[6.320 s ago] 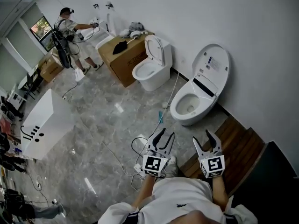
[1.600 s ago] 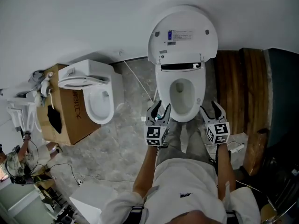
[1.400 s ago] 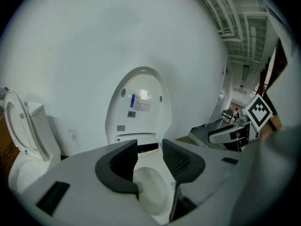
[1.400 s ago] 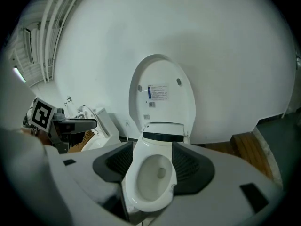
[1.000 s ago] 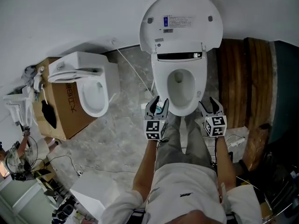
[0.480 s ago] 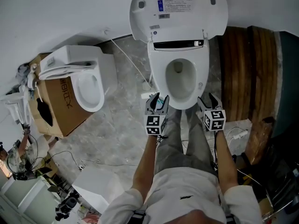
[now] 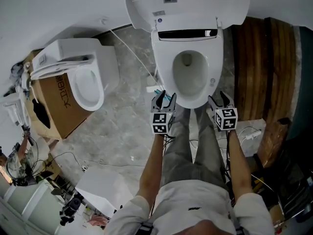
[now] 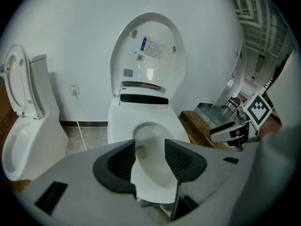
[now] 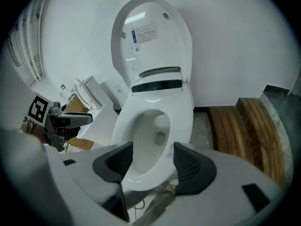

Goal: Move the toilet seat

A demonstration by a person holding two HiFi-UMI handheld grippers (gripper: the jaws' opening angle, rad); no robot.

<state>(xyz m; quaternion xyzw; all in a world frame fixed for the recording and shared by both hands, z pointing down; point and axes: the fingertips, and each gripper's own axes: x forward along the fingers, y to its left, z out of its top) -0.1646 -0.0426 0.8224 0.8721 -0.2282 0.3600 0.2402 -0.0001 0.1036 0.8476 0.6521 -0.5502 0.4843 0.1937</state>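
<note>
- The toilet bowl (image 7: 189, 84), at upper centre of the head view, shows only its drain opening. The toilet seat (image 7: 161, 67) lies flat on the rim, with the lid (image 7: 186, 4) upright behind it.
- Left gripper (image 7: 165, 98): the jaws are a narrow gap apart and opening, with nothing between them, just short of the seat's front edge.
- Right gripper (image 7: 219, 98): the jaws are about half apart and empty, beside the front rim.

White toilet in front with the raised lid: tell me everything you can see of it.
The glossy white, ceramic-looking toilet stands on grey marbled floor, back to the white wall. Its oval lid is raised upright, a printed label on its inner face. A black strip crosses the hinge end. The bowl is open; nothing rests on it. Wooden planks lie beside it.
</note>
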